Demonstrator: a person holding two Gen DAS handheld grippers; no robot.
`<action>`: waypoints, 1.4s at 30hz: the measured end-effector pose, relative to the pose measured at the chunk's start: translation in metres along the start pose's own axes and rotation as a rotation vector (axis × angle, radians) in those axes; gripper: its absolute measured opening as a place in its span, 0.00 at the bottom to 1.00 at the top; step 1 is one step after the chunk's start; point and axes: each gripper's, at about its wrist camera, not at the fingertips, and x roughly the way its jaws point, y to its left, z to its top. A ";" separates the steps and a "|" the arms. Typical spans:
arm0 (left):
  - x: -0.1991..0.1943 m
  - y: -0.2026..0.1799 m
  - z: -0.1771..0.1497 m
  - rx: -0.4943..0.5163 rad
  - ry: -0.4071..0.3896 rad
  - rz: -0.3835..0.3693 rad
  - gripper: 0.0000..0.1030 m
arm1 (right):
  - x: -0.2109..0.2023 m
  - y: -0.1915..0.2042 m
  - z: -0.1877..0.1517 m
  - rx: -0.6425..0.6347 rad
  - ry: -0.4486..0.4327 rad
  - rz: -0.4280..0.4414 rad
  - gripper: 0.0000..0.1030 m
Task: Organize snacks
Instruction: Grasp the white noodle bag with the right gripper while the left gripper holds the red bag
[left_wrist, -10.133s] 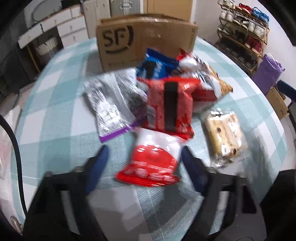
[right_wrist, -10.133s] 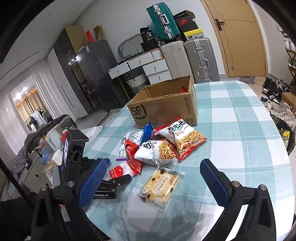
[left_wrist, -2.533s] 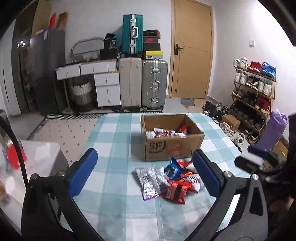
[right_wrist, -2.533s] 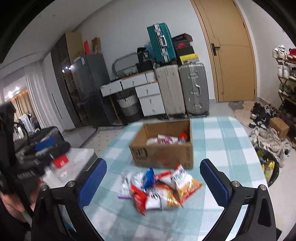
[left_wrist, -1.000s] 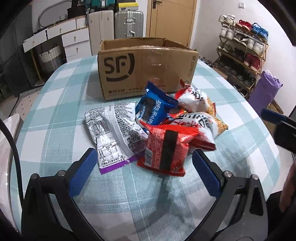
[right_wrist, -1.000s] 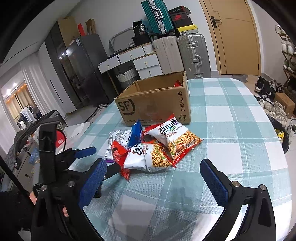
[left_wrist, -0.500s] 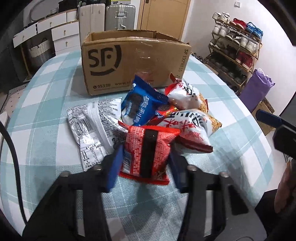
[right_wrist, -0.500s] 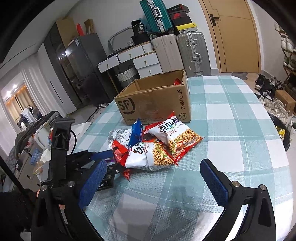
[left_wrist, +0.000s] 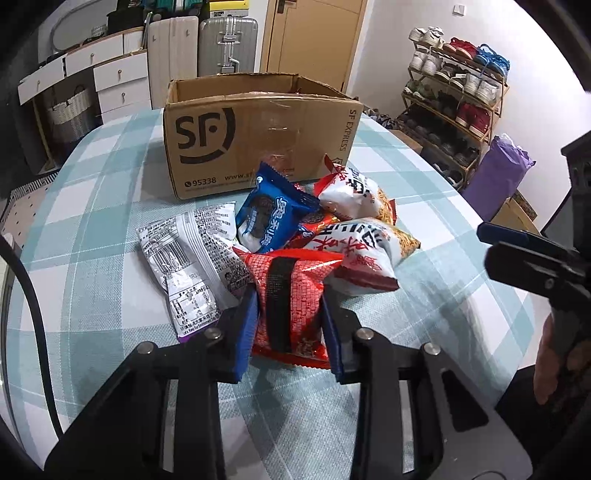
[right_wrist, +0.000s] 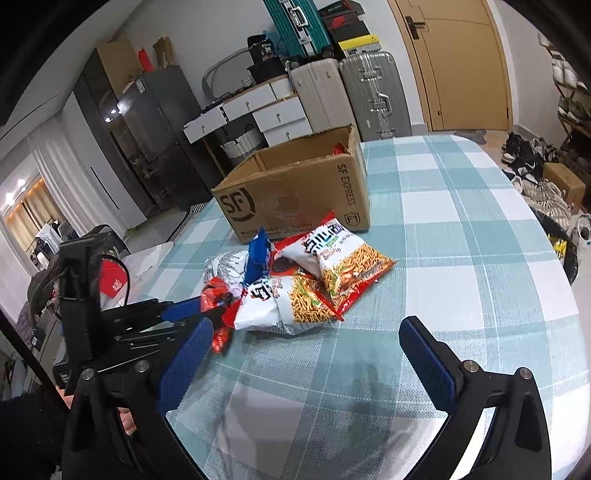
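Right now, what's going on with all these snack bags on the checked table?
A person is sorting snacks with two handheld grippers. The left gripper has just closed on a red foil packet with a black stripe at the near edge of the pile. The right gripper hangs open over the tablecloth, holding nothing. An open brown cardboard box stands behind the pile.

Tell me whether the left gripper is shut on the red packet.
Shut: left gripper has its blue pads squeezing the red packet from both sides.
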 end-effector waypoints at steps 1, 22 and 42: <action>-0.001 0.000 -0.001 0.001 0.001 0.003 0.28 | 0.001 0.000 0.000 -0.001 0.002 -0.002 0.99; -0.075 0.037 -0.016 -0.114 -0.079 -0.045 0.28 | 0.073 0.026 0.015 -0.066 0.124 0.049 0.99; -0.076 0.044 -0.015 -0.159 -0.053 -0.077 0.28 | 0.118 0.022 0.020 -0.073 0.219 0.025 0.76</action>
